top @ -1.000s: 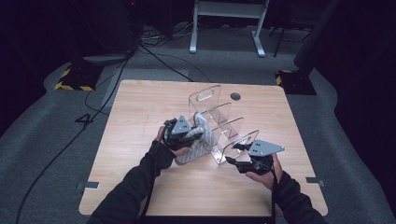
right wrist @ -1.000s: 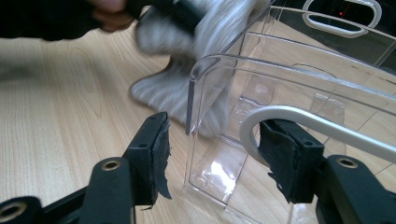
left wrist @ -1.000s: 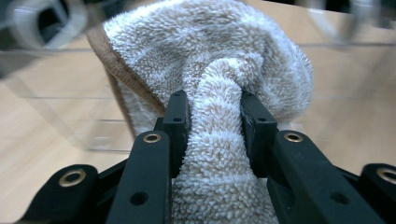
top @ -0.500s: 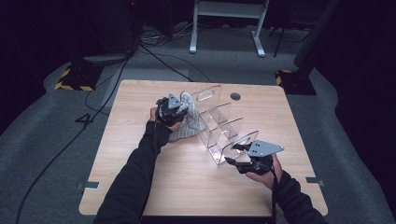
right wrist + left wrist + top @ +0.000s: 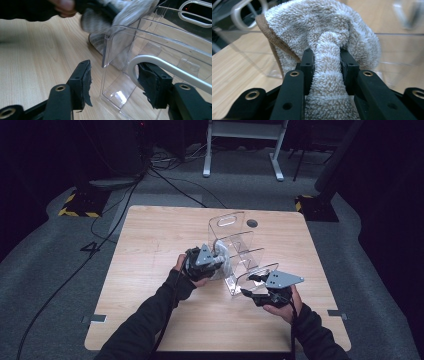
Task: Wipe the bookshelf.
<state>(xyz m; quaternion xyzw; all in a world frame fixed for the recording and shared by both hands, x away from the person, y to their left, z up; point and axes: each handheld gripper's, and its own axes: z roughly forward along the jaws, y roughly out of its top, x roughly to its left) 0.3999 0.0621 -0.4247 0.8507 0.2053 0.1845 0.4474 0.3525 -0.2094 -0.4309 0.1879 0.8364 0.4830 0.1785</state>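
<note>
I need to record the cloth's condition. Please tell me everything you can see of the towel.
The towel is looped terry cloth, white with pale beige stripes and a brown hem. It is bunched: the left claw pinches one fold tightly and the rest balloons beyond the jaws. It sits against the clear plastic rack, above the wooden table.

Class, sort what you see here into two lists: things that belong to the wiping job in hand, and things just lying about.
In the job:
- towel, pinched in the left tongs
- clear plastic rack, its near end between the right tongs

Lying about:
- cables on the floor
- white stand behind the table
- striped floor marker
</note>
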